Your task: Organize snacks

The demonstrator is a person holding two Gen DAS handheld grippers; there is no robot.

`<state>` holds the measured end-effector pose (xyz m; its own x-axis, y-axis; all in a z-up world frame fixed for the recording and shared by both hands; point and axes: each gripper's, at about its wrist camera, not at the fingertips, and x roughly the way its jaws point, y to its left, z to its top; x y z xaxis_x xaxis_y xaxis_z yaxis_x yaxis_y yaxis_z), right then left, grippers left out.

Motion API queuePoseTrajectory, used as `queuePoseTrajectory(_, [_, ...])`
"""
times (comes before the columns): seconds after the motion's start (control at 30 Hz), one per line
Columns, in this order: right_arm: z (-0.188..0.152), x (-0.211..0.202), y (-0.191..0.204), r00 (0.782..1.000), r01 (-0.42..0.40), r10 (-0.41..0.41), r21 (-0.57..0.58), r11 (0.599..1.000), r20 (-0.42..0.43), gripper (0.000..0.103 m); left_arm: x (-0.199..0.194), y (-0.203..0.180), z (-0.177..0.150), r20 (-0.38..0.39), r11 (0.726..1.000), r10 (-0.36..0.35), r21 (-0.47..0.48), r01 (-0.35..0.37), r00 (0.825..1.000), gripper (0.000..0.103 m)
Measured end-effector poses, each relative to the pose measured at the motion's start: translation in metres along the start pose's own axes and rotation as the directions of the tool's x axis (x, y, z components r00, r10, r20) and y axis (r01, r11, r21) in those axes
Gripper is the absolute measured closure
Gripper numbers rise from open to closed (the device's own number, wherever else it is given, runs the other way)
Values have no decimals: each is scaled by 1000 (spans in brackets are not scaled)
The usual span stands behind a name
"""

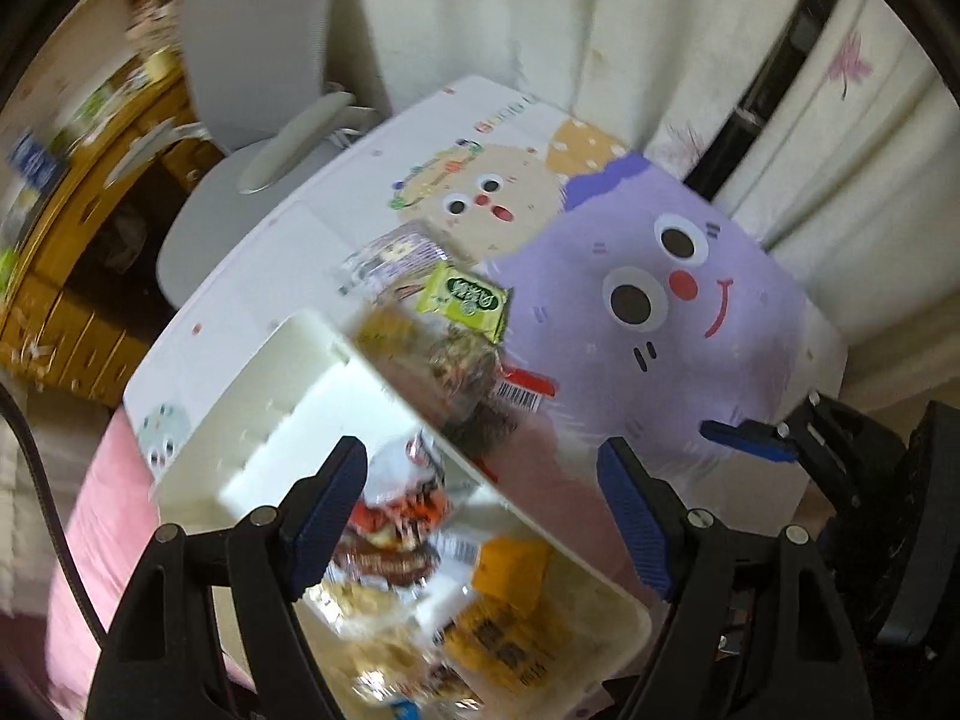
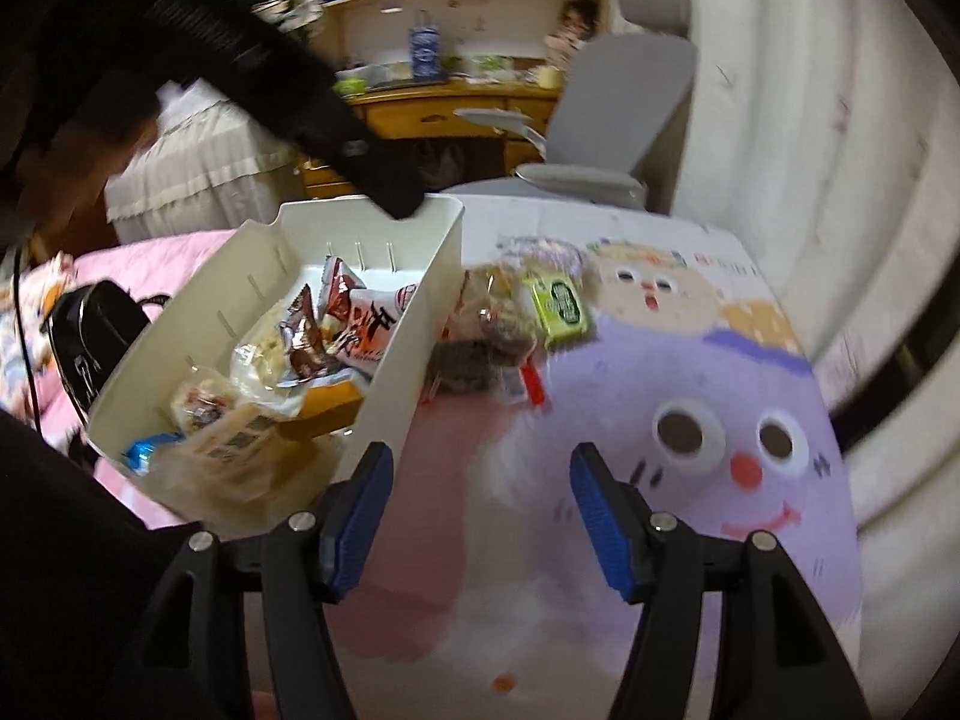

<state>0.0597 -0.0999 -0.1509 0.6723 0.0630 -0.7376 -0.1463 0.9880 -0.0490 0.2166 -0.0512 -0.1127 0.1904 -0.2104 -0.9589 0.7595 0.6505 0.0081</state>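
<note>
A: Left wrist view first. What are the fingers doing?

B: The left gripper [image 1: 480,510] hangs over the white bin [image 1: 258,408] with its fingers spread wide, pinching nothing. Blurred snack packets [image 1: 396,534] lie in the bin below it.

A: And the right one?

B: The right gripper [image 2: 477,519] is also spread apart, with only the cartoon mat [image 2: 708,372] showing between the pads. It sits just beside the bin's near corner, not touching it as far as I can tell. Its blue pads [image 1: 744,438] also show at the right of the left view.

A: Where are the remaining snacks?

B: A small pile [image 2: 492,336] rests on the mat right against the bin's outer wall: brownish packets and a green packet [image 2: 561,303] on top. In the bin I see red-and-white packs [image 2: 360,324] and an orange box [image 2: 327,414].

A: Anything else?

B: A grey chair [image 2: 618,114] stands beyond the table.
</note>
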Motion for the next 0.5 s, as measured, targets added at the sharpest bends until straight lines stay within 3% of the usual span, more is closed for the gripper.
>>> queuePoseTrajectory(0.2, [5,38,-10,1000,-5,2,-165,986,-15,41,51,-14,42,-160,996,8,94,7,987,25])
queuePoseTrajectory(0.37, [7,68,-15,998,-53,45,-260,964,-40,41,92,-20,65,-259,988,37,155,4,965,25])
queuePoseTrajectory(0.5, [8,85,-13,994,-104,93,-304,947,-50,41,123,-22,76,-345,984,46,176,16,937,25])
